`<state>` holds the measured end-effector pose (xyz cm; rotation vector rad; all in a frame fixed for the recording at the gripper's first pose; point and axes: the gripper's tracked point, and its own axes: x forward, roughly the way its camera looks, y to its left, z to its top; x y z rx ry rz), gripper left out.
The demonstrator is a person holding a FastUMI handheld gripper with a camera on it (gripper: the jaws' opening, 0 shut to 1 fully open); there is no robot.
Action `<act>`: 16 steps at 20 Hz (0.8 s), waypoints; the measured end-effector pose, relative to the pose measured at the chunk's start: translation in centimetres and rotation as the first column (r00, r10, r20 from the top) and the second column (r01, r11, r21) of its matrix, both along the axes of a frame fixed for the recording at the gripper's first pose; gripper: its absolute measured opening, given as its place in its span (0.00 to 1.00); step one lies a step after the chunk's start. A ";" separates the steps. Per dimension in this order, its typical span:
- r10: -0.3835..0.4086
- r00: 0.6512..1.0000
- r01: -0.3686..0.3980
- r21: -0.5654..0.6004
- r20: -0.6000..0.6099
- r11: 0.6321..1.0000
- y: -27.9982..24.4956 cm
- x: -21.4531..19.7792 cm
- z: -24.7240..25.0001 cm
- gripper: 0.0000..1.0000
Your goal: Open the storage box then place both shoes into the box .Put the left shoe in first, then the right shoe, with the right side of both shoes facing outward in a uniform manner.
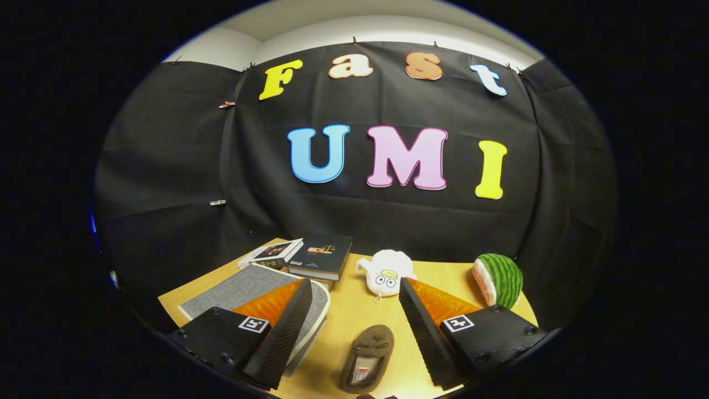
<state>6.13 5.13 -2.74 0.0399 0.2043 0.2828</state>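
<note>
- nearest the camera is a brown slipper (368,357), lying on the wooden table (354,310) low between the two fingers, toe pointing away at about 12 o'clock, its opening toward the camera.
- the storage box (260,288), grey fabric with a pale rim, lies at about 10 o'clock from the slipper, partly behind the left finger; its lid looks still closed, so opening it seems the step in hand.
- to do it well, swing the claw toward 10 o'clock, get one finger under the rim's near edge and lift without dragging the box into the books (310,256).
- the gripper (354,316) is released, spread wide, holding and touching nothing.
- a white plush toy (386,272) sits at 12 o'clock, a watermelon plush (498,279) at 2 o'clock; a second shoe i cannot make out.
</note>
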 end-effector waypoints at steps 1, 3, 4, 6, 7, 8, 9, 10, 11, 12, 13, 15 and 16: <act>0.017 0.999 -0.017 0.014 -0.038 1.000 0.5 0.1 -0.7 0.97; 0.064 0.990 -0.058 0.048 -0.128 0.997 1.4 0.2 -2.5 0.98; 0.092 0.979 -0.081 0.063 -0.182 0.995 1.9 0.0 -3.7 0.98; 0.163 0.948 -0.140 0.104 -0.273 0.985 3.0 -0.5 -5.8 0.99; 0.201 0.928 -0.164 0.142 -0.314 0.976 3.6 -1.1 -6.5 0.98; 0.242 0.902 -0.179 0.200 -0.357 0.963 4.2 -1.6 -7.4 0.98; 0.281 0.872 -0.182 0.268 -0.401 0.946 5.0 -2.0 -8.3 0.98; 0.311 0.842 -0.172 0.327 -0.441 0.929 5.6 -2.3 -9.3 0.98; 0.325 0.816 -0.155 0.362 -0.477 0.919 5.7 -2.4 -10.3 0.98; 0.333 0.796 -0.136 0.386 -0.506 0.912 5.6 -2.6 -11.3 0.98; 0.343 0.776 -0.116 0.414 -0.530 0.903 5.9 -2.7 -12.1 0.99; 0.383 0.726 -0.081 0.483 -0.571 0.872 6.8 -3.2 -13.5 0.96; 0.410 0.700 -0.075 0.510 -0.585 0.857 7.3 -3.4 -14.0 0.97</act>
